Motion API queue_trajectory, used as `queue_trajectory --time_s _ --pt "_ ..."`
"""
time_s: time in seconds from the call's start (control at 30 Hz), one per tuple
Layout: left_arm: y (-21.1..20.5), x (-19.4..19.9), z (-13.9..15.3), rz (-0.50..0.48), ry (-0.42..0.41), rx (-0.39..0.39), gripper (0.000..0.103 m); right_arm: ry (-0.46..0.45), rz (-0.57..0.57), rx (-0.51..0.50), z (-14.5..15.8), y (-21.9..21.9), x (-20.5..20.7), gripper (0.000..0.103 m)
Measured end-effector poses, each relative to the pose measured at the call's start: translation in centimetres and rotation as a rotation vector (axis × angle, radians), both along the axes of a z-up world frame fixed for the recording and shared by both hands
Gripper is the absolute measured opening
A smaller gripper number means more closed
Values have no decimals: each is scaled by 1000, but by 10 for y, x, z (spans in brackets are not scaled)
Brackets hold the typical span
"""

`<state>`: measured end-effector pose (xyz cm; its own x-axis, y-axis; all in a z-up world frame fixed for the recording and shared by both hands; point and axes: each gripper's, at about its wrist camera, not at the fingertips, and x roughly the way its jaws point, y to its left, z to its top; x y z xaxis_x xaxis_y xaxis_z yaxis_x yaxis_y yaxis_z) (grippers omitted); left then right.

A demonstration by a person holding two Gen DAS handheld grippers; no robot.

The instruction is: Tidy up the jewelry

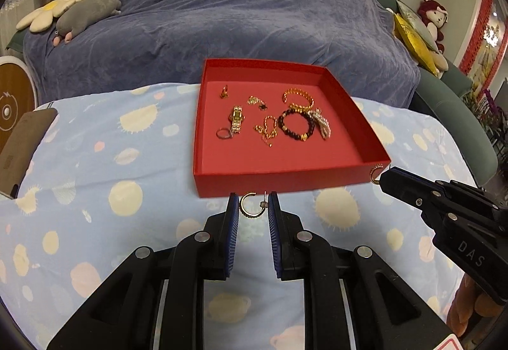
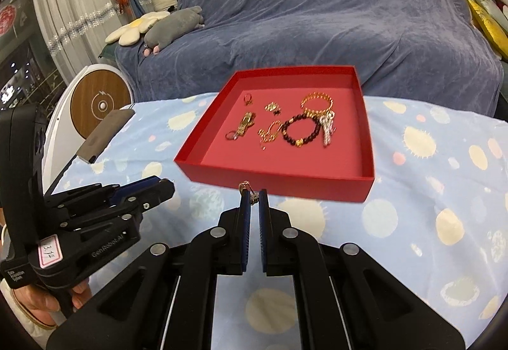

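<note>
1. Two tongs hang over the spotted blue cloth (image 1: 95,178), each with an earring. The left tongs (image 1: 253,207) are only narrowly parted, their blue pads pinching a gold hoop earring (image 1: 250,205) across its width, just short of the red tray's near wall.
2. The right tongs (image 2: 253,197) are closed tight on a small gold earring (image 2: 247,188) that sticks up from the tips; from the left camera they come in at four o'clock.
3. A hand (image 2: 41,302) grips the left tongs' handle at eight o'clock in the right camera.
4. Beyond the tips sits the red tray (image 1: 285,180), holding a watch (image 1: 236,120) at nine o'clock, a dark bead bracelet (image 1: 297,124) right of middle, and a gold bangle (image 1: 298,97) at one o'clock.
5. Farthest back, a blue-covered sofa (image 1: 254,10) carries a grey plush toy (image 1: 90,12) at ten o'clock.
</note>
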<state>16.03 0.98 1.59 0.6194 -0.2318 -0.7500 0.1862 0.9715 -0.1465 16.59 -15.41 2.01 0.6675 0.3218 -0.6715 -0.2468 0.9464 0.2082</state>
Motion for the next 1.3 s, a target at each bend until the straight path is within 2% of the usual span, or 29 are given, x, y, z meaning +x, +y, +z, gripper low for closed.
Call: queue_trajectory --time_s 0.13,0.33,0.57,0.63,0.67,0.73,0.77,0.93,1.03,1.1,1.2,1.3 --pt "-12 35 7 9 -28 26 16 -12 -34 -9 3 -10 33 4" --pt "-26 80 -6 26 -24 36 16 6 -59 -15 -16 -9 71 4" --pt "-28 105 -29 64 29 36 16 28 -84 -25 -38 -12 90 5" --pt "-27 107 -33 88 41 43 20 21 -100 -29 -42 -16 90 7" --pt "-25 108 -34 96 47 35 23 19 -110 -31 -42 -17 91 9" --pt "-21 108 -34 119 46 16 51 16 -129 -27 -42 -21 91 25" --pt "-19 106 -32 134 37 9 54 8 -141 -20 -40 -24 89 37" --pt "-9 96 -21 153 23 11 55 -8 -163 -12 -24 -35 78 40" --pt "-1 83 -11 162 12 31 57 -21 -182 -16 -13 -42 63 51" --pt "4 71 -4 172 3 44 65 -27 -203 -17 -7 -45 53 67" --pt "9 49 6 193 -21 57 73 -33 -214 -17 2 -44 36 73" --pt "8 27 12 199 -46 84 76 -44 -218 -17 6 -40 16 81"
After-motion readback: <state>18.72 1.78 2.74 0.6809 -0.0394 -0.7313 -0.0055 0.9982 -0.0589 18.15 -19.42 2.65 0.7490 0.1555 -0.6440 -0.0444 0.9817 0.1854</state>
